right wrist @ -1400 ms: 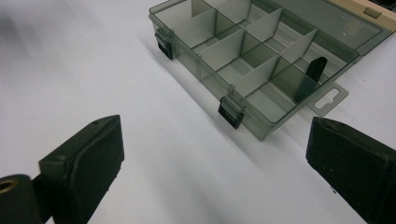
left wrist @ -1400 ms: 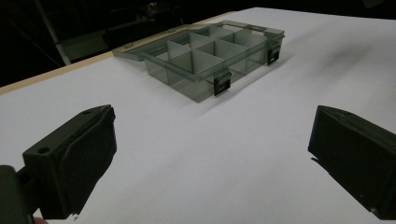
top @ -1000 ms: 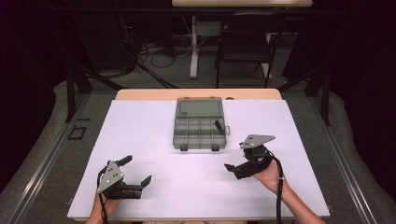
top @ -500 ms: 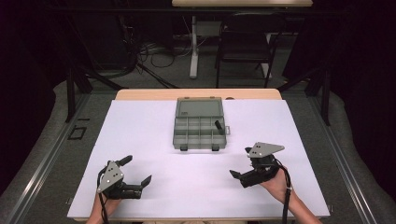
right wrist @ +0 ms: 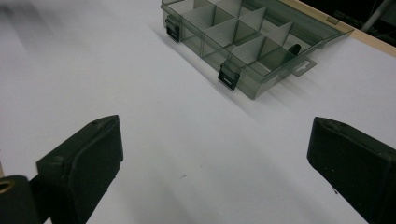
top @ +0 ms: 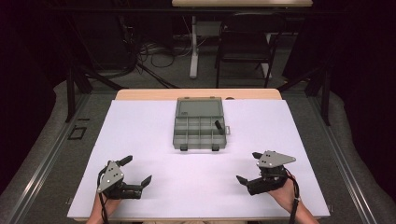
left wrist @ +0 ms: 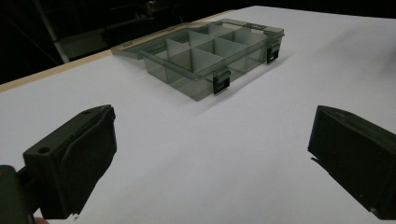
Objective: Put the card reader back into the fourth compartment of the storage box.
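Since a second ago, the right gripper [top: 250, 168] has been drawn back toward the near edge at about five o'clock, while the left gripper [top: 136, 171] has been kept at seven o'clock. Both sets of fingers are spread wide and nothing is held between them. On the white tabletop [top: 154, 140], well apart from both grippers at twelve o'clock, the smoky translucent plastic compartment box [top: 200, 127] lies with its lid folded open behind; a small dark cylindrical piece [top: 218, 127] rests in a right-hand compartment. Judged from this, the next reach is best made slowly from the near side, with the fingers kept wide until the latches [left wrist: 220, 84] are cleared.
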